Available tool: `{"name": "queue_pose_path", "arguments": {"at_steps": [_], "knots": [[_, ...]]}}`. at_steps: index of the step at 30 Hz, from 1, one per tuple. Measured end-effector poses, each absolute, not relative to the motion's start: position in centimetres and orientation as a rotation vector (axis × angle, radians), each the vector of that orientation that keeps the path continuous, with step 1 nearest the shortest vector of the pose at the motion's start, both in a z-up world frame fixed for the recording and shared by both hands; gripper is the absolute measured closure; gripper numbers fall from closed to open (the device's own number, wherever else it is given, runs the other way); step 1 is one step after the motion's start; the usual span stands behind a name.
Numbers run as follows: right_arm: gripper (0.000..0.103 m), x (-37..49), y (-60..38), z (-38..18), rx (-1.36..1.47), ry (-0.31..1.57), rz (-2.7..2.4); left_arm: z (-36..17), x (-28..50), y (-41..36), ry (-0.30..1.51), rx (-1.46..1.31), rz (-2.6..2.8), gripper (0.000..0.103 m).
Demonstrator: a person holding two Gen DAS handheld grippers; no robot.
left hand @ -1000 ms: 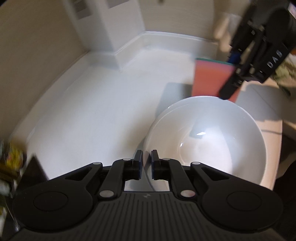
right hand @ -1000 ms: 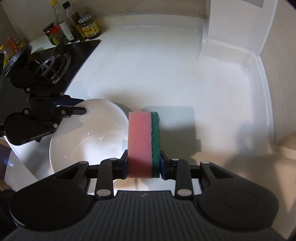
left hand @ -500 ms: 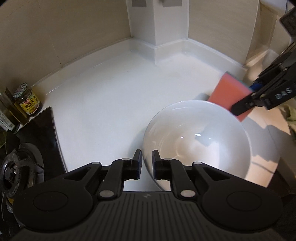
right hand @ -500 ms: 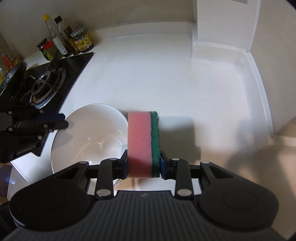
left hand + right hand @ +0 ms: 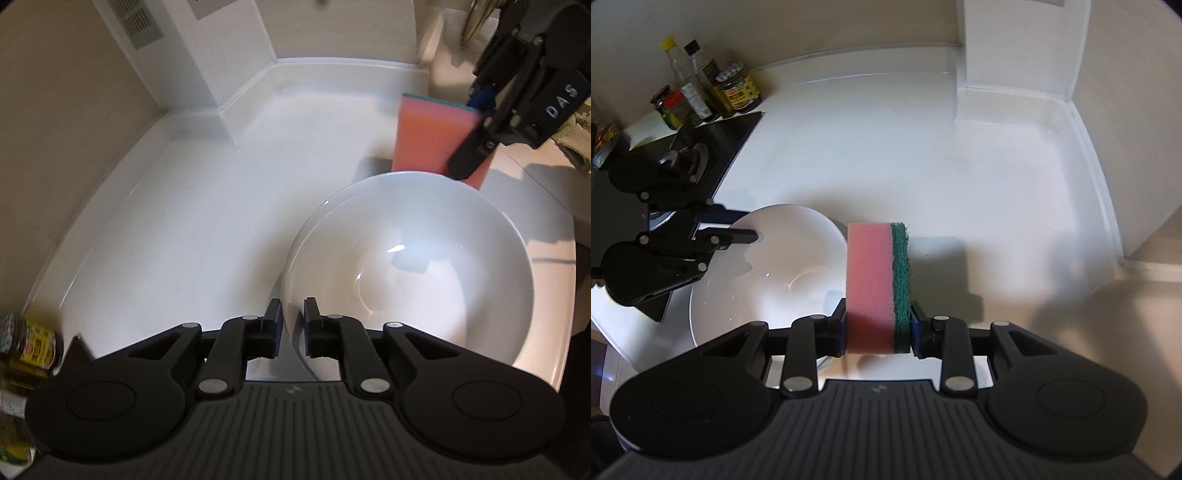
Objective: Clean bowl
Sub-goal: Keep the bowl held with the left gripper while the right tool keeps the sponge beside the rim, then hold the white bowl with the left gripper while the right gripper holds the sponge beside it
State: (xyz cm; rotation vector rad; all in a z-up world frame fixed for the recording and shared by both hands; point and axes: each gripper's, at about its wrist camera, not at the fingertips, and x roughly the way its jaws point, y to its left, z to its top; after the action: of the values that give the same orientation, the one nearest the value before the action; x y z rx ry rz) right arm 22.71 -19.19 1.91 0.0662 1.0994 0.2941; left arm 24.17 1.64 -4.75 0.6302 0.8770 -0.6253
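1. We found the bowl [image 5: 424, 266], white and looking bare inside, at the lower right of the left wrist view, resting on the white counter [image 5: 192, 206] near its front edge.
2. The left gripper [image 5: 292, 325] had its jaws closed on the bowl's near rim, one finger inside and one outside. We judged this a steadying hold, so the bowl would not slide under scrubbing.
3. The right gripper [image 5: 878, 328] was clamped on the sponge [image 5: 877, 284], which stood on edge, pink foam to the left, green scouring layer to the right.
4. In the right wrist view the sponge sat at centre frame, just past the bowl's right rim; touching or not, we could not tell.
5. We judged scrubbing not yet begun.
6. Jars and bottles [image 5: 701, 96] stood at upper left beside the stove [image 5: 676, 162], well apart from the work.
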Motion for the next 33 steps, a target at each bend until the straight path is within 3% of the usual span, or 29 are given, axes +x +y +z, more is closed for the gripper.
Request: {"name": "queue_pose_path", "arguments": {"at_steps": [8,12,20,23,33], "knots": [[0.076,21.6,-19.5,1.7,0.117,1.065,0.260,-4.1,21.5,3.9,0.943,0.289,-0.352,0.088],[0.076,20.9,-19.5,1.7,0.120,1.047,0.256,-4.9,21.7,4.5,0.974,0.280,-0.367,0.095],[0.076,21.9,-19.9,1.7,0.100,1.073,0.282,-5.0,22.8,2.6,0.911,0.732,-0.686,0.085],[0.076,22.8,-20.0,1.7,0.100,1.079,0.289,-4.7,24.0,2.5,0.920,0.755,-0.743,0.085],[0.076,21.5,-19.6,1.6,0.104,1.047,0.270,-4.0,22.5,5.1,1.040,0.273,-0.390,0.086]]}}
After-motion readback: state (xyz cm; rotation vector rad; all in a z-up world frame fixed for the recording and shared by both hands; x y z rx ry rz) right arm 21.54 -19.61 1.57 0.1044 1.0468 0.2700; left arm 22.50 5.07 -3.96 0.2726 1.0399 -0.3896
